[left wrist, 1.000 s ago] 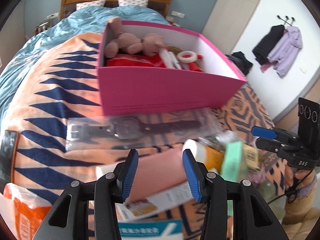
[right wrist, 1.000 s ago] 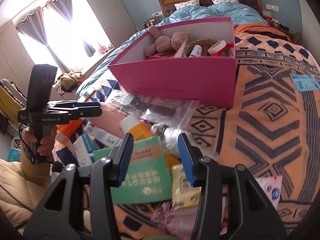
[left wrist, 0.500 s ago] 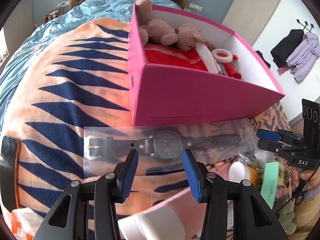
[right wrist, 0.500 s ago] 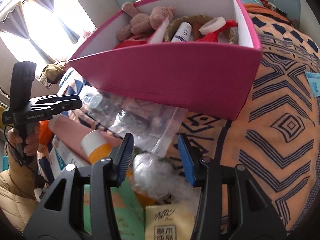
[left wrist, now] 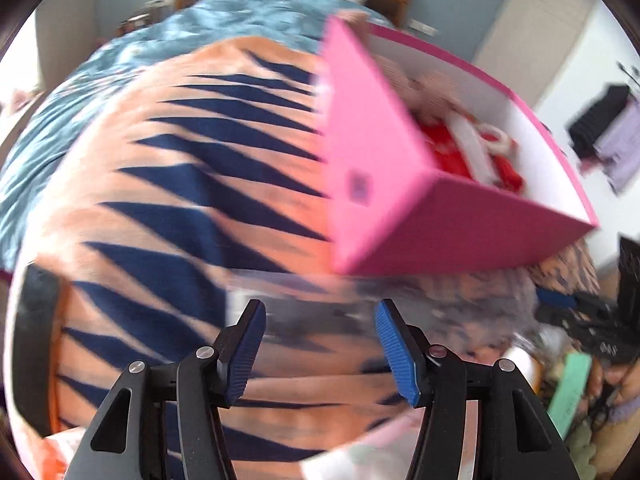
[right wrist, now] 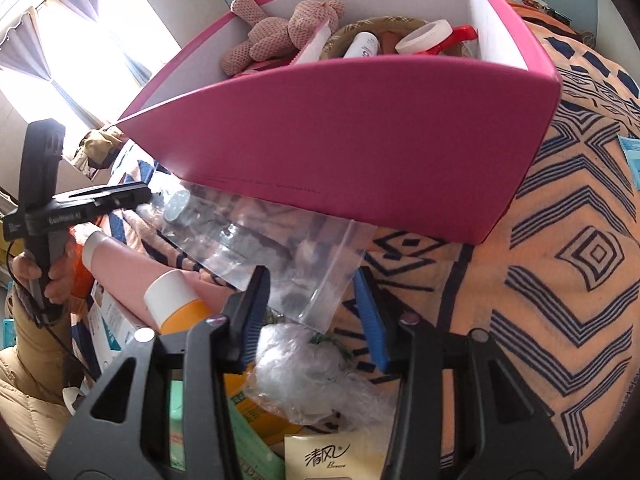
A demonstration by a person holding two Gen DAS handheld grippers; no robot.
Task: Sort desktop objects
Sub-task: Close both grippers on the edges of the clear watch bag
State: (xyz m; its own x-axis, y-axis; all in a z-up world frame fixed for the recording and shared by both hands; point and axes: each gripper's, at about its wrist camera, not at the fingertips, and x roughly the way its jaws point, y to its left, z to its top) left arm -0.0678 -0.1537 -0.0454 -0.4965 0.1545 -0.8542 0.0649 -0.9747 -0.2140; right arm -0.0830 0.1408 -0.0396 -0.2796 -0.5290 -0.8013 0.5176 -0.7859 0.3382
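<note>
Just one pink box (right wrist: 360, 128), two tongs (both agape).

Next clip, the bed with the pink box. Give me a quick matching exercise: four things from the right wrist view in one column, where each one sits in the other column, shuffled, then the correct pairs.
Things
1. knitted teddy bear
2. roll of tape
3. clear zip bag
4. tissue pack

Places
A. on the blanket against the front wall of the pink box
B. bottom edge of the view, below the right gripper
C. left part of the box
D. right part of the box, beside a red item

Pairs: 1-C, 2-D, 3-A, 4-B
</note>
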